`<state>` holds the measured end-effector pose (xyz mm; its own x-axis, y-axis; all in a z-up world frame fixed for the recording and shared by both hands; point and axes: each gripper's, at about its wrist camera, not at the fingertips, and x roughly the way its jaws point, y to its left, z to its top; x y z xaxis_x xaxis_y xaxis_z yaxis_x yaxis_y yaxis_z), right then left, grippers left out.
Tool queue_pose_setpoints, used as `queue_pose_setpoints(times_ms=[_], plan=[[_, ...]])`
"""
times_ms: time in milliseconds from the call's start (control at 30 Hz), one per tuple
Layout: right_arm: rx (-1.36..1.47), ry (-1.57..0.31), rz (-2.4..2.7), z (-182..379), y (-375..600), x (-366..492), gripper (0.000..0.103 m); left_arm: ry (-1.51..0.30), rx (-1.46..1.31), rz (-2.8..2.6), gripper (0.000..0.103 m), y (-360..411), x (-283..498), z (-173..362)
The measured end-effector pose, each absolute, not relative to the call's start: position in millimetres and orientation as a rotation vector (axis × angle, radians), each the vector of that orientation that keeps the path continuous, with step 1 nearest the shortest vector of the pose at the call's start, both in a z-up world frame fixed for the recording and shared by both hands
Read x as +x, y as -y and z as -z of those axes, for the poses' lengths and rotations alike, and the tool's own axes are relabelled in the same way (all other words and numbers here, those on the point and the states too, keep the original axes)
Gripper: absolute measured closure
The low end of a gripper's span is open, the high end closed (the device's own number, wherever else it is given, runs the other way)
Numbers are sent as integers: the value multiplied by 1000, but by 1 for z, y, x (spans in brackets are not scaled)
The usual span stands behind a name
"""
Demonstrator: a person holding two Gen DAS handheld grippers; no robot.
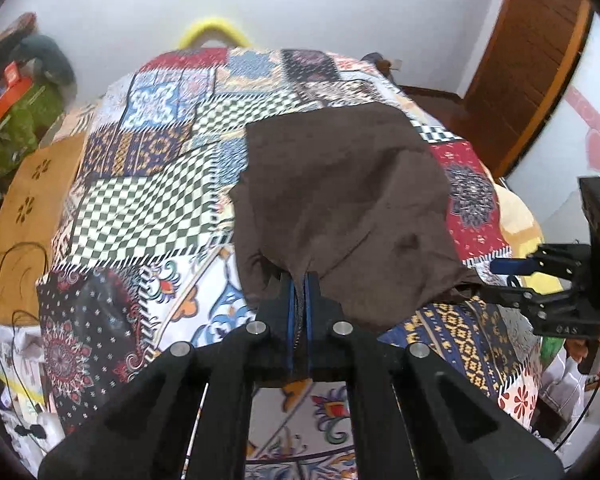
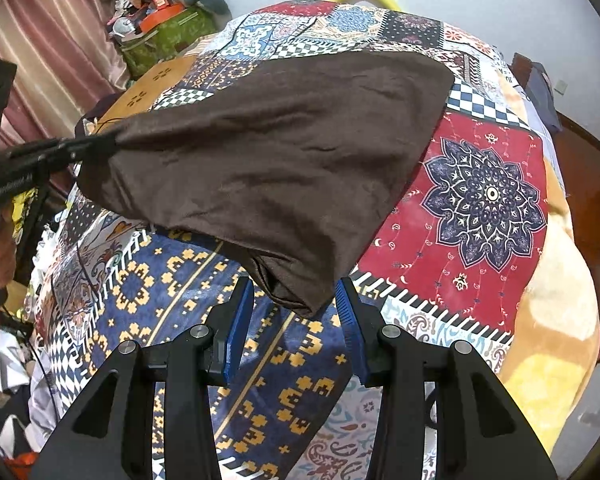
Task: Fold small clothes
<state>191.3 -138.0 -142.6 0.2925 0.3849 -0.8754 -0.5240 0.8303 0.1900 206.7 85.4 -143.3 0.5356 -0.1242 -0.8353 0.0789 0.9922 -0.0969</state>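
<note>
A small dark brown garment (image 1: 340, 200) lies on the patchwork bedspread (image 1: 148, 200), its near edge lifted. My left gripper (image 1: 300, 280) is shut on the garment's near left corner; cloth shows between its blue pads. In the right wrist view the garment (image 2: 276, 152) is stretched from that left gripper (image 2: 100, 144) at the left. My right gripper (image 2: 296, 292) is open, its blue pads (image 2: 240, 320) either side of the garment's hanging near right corner, not closed on it. It also shows in the left wrist view (image 1: 500, 280), at the right by the cloth's corner.
The bedspread (image 2: 480, 200) covers a bed. A green bag with clutter (image 2: 160, 36) and a curtain (image 2: 52, 40) stand at the left. A wooden door (image 1: 532, 60) is at the right. Black cables (image 1: 16, 280) run along the bed's left side.
</note>
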Motion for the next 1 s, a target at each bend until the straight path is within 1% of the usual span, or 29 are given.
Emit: queue_pose_setpoints(times_ms=[67, 100, 133, 167, 233, 267, 300, 333, 367, 433, 500, 533, 667, 733, 867, 900, 933, 967, 1000], plan=[[-138, -1129, -621, 142, 136, 190, 58, -1044, -68, 69, 100, -98, 213, 154], [-136, -1127, -624, 142, 134, 190, 50, -1059, -72, 41, 98, -104, 213, 159], [-134, -1120, -627, 142, 133, 189, 45, -1075, -85, 24, 97, -110, 214, 165], [-134, -1112, -630, 142, 132, 188, 44, -1089, -112, 18, 95, -120, 213, 172], [-145, -1104, -640, 143, 130, 186, 44, -1107, -158, 19, 85, -131, 209, 178], [-154, -1106, -643, 143, 128, 186, 44, -1109, -162, 23, 81, -133, 206, 180], [-166, -1105, -642, 144, 126, 186, 44, -1104, -149, 23, 72, -134, 201, 181], [-176, -1103, -641, 145, 124, 186, 44, -1095, -124, 21, 65, -132, 196, 179], [-186, -1103, -643, 145, 122, 187, 44, -1084, -96, 23, 63, -129, 191, 177], [-197, -1105, -648, 147, 119, 187, 44, -1062, -39, 41, 49, -121, 183, 172], [-205, -1105, -657, 149, 115, 188, 44, -1042, 6, 61, 41, -109, 177, 170], [-211, -1106, -660, 149, 113, 188, 44, -1041, 21, 75, 39, -103, 175, 171], [-241, -1106, -670, 158, 104, 189, 44, -1053, 78, 142, 38, -77, 174, 180], [-262, -1117, -671, 164, 101, 190, 44, -1062, 96, 160, 34, -66, 178, 187], [-272, -1135, -675, 173, 97, 194, 44, -1083, 164, 148, 32, -51, 192, 205], [-270, -1136, -676, 174, 97, 196, 47, -1075, 172, 140, 29, -50, 196, 207], [-269, -1136, -677, 174, 97, 196, 55, -1060, 176, 130, 26, -50, 201, 208], [-269, -1139, -680, 175, 97, 197, 59, -1053, 183, 118, 25, -50, 205, 209], [-270, -1139, -680, 176, 98, 198, 69, -1045, 193, 105, 25, -51, 209, 210]])
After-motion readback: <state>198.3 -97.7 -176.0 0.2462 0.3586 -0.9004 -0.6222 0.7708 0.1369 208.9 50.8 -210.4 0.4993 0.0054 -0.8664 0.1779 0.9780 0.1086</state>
